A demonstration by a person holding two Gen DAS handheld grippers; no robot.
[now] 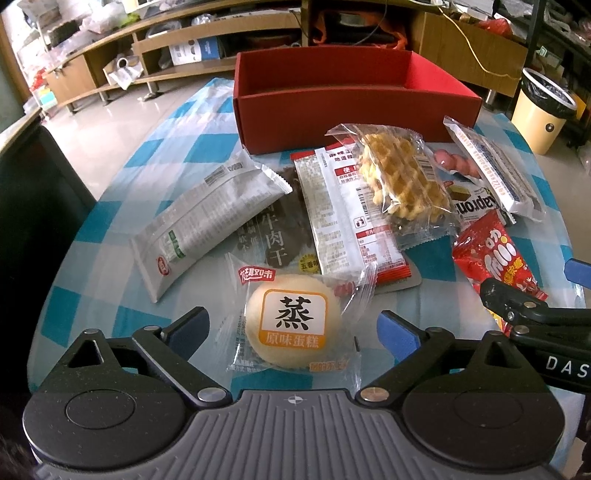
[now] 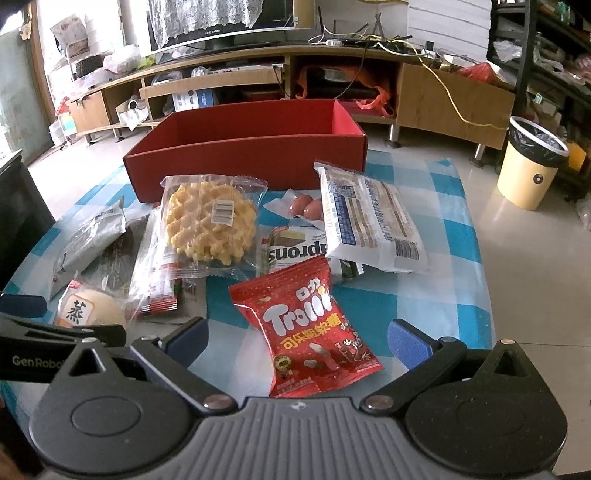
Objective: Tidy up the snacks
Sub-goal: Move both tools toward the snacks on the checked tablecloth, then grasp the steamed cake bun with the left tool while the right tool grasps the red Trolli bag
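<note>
Ahead of your gripper runs a long low wooden TV cabinet (image 2: 258, 70), its open shelves cluttered; pale glossy floor tiles (image 2: 517, 240) catch daylight; to the right stands a cream waste bin (image 2: 528, 173) with a black liner; lace curtain (image 2: 207, 14) hangs beyond.

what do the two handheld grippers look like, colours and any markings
Both match: the left gripper and right gripper have a ribbed grey body, black linkage arms with round black hubs and silver rivets, and blue-padded fingers. White lettering on the sides reads "DAS" and "GenRobo", each cut off.

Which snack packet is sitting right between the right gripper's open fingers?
The red Trolli gummy bag; the other packets lie farther away, toward the red box.
</note>
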